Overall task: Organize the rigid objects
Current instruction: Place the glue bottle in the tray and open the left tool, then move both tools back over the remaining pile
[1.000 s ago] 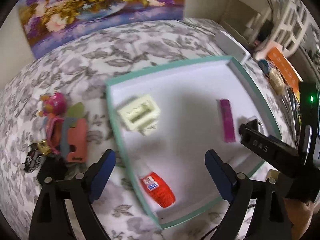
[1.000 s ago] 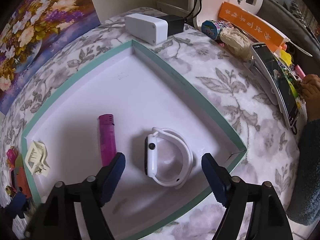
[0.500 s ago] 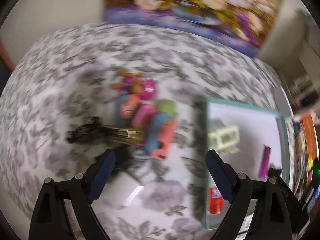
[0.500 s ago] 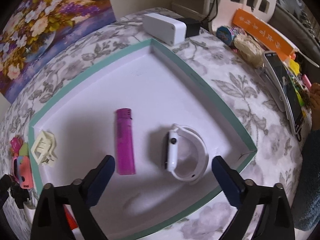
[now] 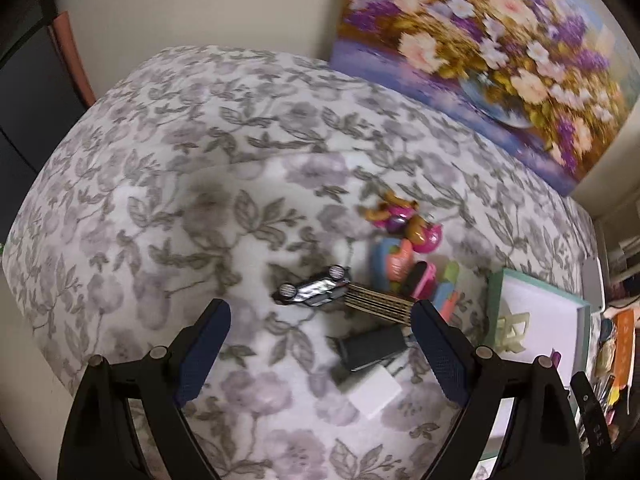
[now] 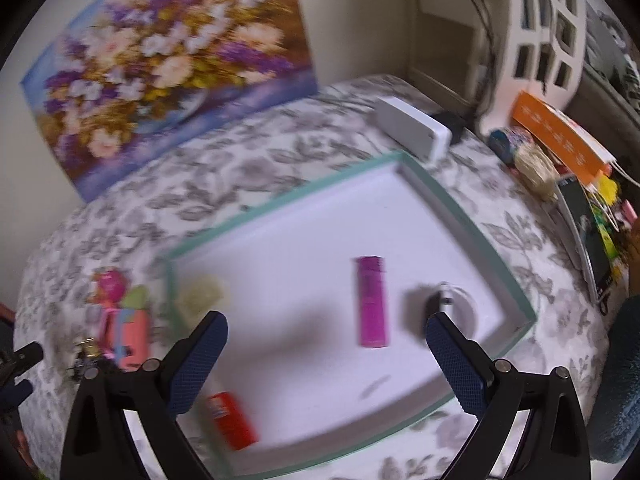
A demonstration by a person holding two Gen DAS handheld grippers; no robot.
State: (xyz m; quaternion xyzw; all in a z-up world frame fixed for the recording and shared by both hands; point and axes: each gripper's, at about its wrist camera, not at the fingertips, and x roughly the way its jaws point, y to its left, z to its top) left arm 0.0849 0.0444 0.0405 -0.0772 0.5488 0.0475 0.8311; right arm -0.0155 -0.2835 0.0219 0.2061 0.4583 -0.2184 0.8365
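Note:
My left gripper (image 5: 320,346) is open and empty above a heap of small objects on the floral cloth: a toy car (image 5: 314,290), a black box (image 5: 370,348), a white charger block (image 5: 374,394), pink and coral toys (image 5: 404,240). My right gripper (image 6: 326,360) is open and empty above the teal-rimmed white tray (image 6: 472,220). In the tray lie a magenta lighter (image 6: 372,300), a white watch (image 6: 454,308), a pale hair clip (image 6: 200,296) and a red lighter (image 6: 232,420).
A flower painting (image 5: 488,52) leans on the wall behind. A white box (image 6: 414,130), a tape roll, an orange booklet (image 6: 556,136) and a phone (image 6: 588,232) crowd the table's right side. The tray's left rim (image 5: 494,300) shows beside the toy heap.
My left gripper has swung left from the tray to over the toy heap. My right gripper has drawn back and turned left, so the watch now lies near its right finger.

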